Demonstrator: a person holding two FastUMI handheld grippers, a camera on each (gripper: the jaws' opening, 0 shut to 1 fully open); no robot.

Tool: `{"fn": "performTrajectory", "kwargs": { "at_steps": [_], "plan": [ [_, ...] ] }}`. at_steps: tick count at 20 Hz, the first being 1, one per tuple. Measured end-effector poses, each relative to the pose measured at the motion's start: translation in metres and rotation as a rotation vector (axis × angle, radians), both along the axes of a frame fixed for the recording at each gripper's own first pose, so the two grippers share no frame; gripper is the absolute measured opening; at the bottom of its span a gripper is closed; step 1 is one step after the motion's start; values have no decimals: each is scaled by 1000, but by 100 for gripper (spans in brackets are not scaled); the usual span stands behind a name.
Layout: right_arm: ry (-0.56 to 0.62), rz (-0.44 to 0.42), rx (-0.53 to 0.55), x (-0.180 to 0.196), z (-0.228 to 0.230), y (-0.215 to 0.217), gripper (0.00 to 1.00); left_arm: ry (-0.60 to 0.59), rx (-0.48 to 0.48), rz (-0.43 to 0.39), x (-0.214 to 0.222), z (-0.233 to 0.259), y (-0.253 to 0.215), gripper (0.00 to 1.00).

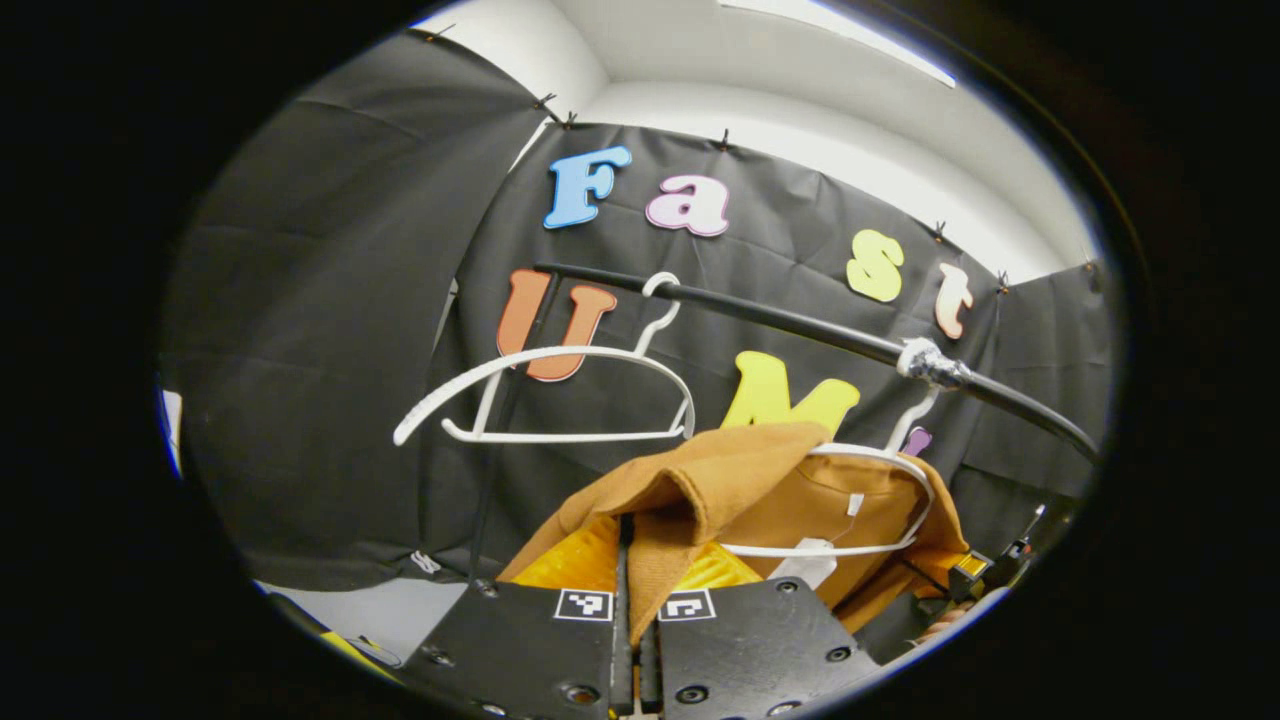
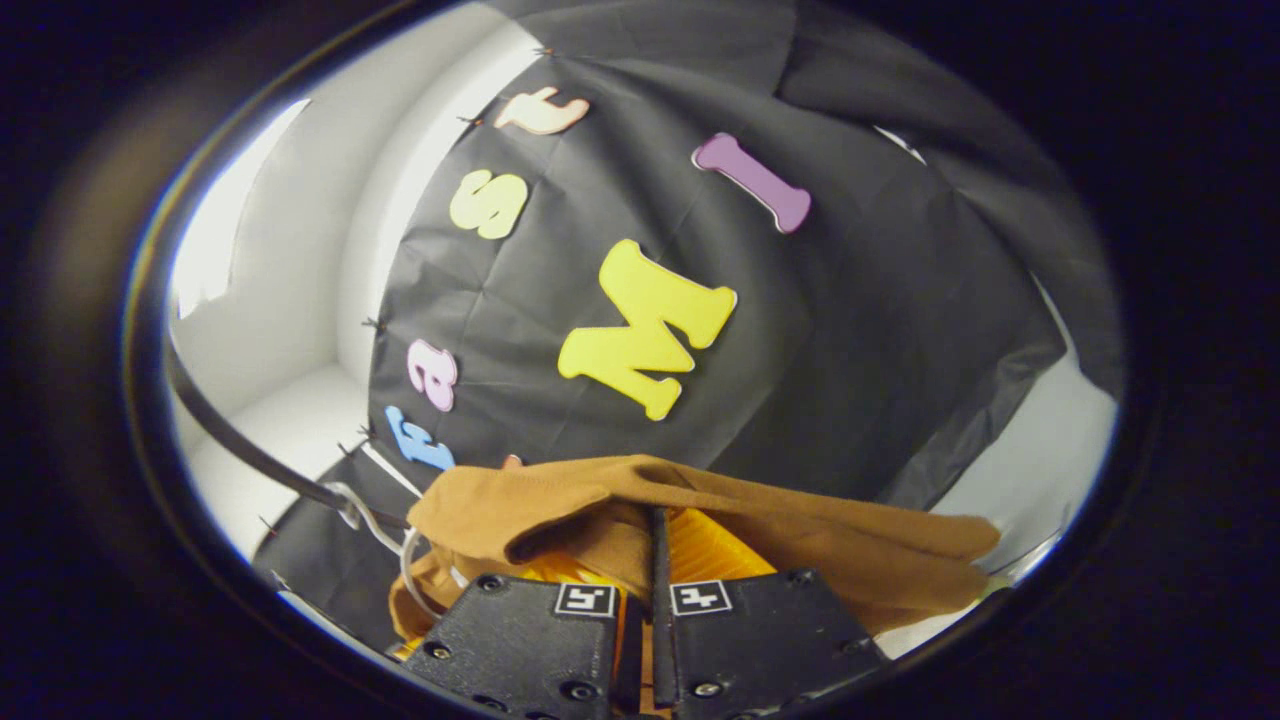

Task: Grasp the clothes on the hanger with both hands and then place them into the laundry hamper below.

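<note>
A brown garment [image 1: 770, 490] hangs on a white hanger [image 1: 880, 465] from the black rail [image 1: 800, 325]. My left gripper [image 1: 630, 560] is shut on a fold of its shoulder cloth, which runs down between the yellow pads [image 1: 580, 565]. In the right gripper view the same brown garment [image 2: 700, 500] drapes across the fingers, and my right gripper [image 2: 655, 550] is shut on it. The white hanger's hook [image 2: 365, 515] and the black rail [image 2: 250, 450] sit at the lower left there. The other gripper [image 1: 985, 570] peeks out at the garment's far side in the left gripper view.
An empty white hanger [image 1: 550, 400] hangs on the rail to the left of the garment. A taped joint [image 1: 930, 362] wraps the rail above the garment's hanger. White wall and ceiling rise behind the black cloth.
</note>
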State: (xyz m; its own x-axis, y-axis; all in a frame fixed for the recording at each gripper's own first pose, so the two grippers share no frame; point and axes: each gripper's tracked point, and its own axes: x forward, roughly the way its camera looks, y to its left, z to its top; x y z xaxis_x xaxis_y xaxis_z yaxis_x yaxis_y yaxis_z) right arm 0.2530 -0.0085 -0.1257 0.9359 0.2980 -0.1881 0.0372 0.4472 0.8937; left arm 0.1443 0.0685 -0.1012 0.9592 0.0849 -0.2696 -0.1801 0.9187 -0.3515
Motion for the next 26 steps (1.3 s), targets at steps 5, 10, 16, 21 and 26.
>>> {"fn": "performTrajectory", "kwargs": {
  "at_steps": [5, 10, 16, 21, 26],
  "plan": [
    [-37, 58, 40, 17, 13, -4, 7, -7, -43, -19, 11, 5, 19, 7],
    [-109, 168, 108, 20, 28, -3, 7, -10, -67, -51, 21, 5, 27, 7],
    [-216, 266, 139, 14, 52, -19, 6, -14, -98, -112, 31, 5, 29, 7],
    [-261, 351, 72, 0, 49, -23, 6, -21, -141, -161, 42, 5, 27, 7],
    [-335, 381, 29, -5, 64, -27, 7, -40, -161, -218, 68, 23, 29, 7]
  ]
}}
